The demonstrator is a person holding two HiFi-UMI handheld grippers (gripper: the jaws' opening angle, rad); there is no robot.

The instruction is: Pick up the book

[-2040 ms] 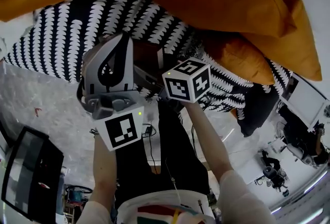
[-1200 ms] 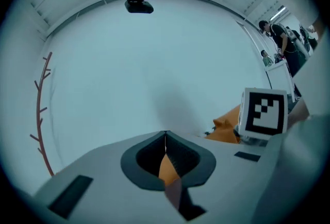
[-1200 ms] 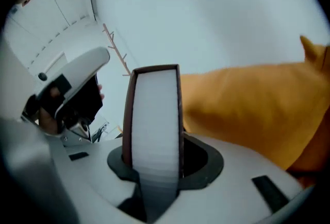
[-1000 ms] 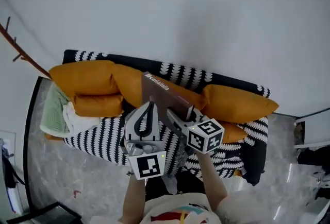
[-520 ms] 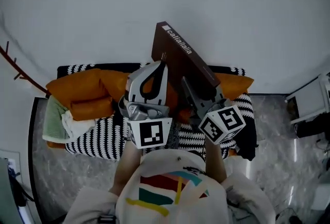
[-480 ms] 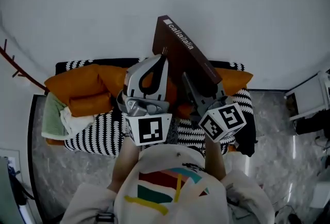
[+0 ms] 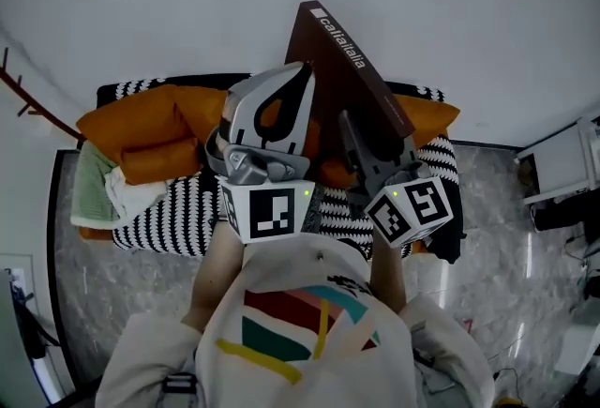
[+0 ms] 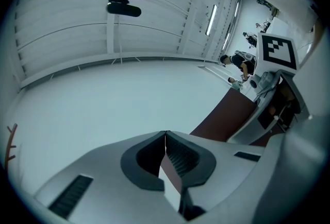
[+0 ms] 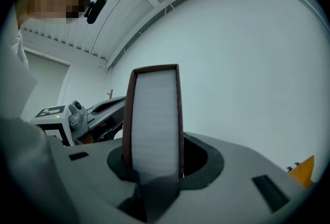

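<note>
right gripper [image 7: 356,129]: jaws clamped on the book [image 7: 352,78], one on each cover, near its lower end. right gripper view looks straight at the white page edge [image 9: 154,120], brown cover on either side, jaw faces tight against both

book: brown, white lettering down the spine, held up in the air in front of the white wall [image 7: 187,3]. it rises at a slant, top end away from the person, clear of the sofa [image 7: 178,214] below. nothing else touches it that i can make out

left gripper [image 7: 302,78]: just left of the book, pointing the same way. in the left gripper view the jaw tips [image 8: 165,135] meet in a thin line, so jaws pressed together. a brown sliver shows in the slot behind the tips; probably the book seen past the jaws rather than anything pinched, view too tight to be sure. the book's cover [image 8: 227,115] shows to the right of the jaws there

below: sofa in a black-and-white pattern, orange cushions [image 7: 141,120] along its back, a pale green and white cloth [image 7: 94,200] bunched at its left end. grey marbled floor [image 7: 103,284] in front

person's white shirt [image 7: 300,322] with coloured stripes fills the bottom of the head view, both forearms reaching up to the grippers
</note>
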